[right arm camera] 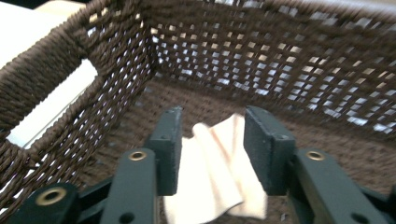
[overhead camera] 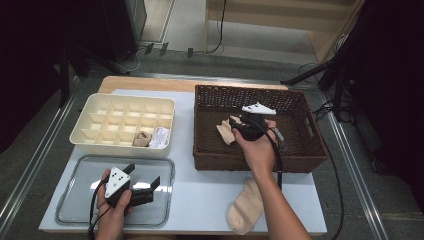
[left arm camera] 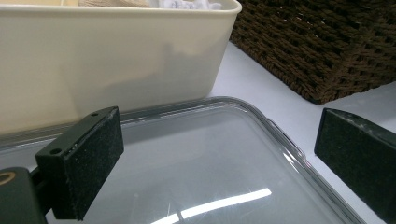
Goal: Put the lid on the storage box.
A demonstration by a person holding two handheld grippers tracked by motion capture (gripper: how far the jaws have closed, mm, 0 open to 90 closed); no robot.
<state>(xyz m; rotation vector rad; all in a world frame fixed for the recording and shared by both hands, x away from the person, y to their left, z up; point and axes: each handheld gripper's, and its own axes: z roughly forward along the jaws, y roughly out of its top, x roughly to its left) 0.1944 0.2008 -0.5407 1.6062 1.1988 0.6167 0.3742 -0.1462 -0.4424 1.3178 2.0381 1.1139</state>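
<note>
Left side first: cream plastic organiser box with a grid of compartments (overhead camera: pixel 123 125), two of the near compartments each holding a small bundled item, one tan, one white. In front of it, a clear shallow rectangular tray (overhead camera: pixel 65 207). My left gripper (overhead camera: pixel 146 184) hovers over that tray, jaws spread wide, nothing between them.

Centre-right: dark brown woven wicker basket (overhead camera: pixel 300 150). My right gripper (right arm camera: pixel 211 151) is down inside it, jaws straddling a pale peach folded sock (right arm camera: pixel 217 177) lying on the basket floor. Jaws part-open on either side of the fabric; not yet pinching it, as far as I can tell.

Near table edge, beside my right forearm: a second peach sock (overhead camera: pixel 245 207) lying flat.

Handling judgement: sock is light, soft, limp; it will drape and may unfold. Best hold is across the thick folded middle, gathering all layers.
</note>
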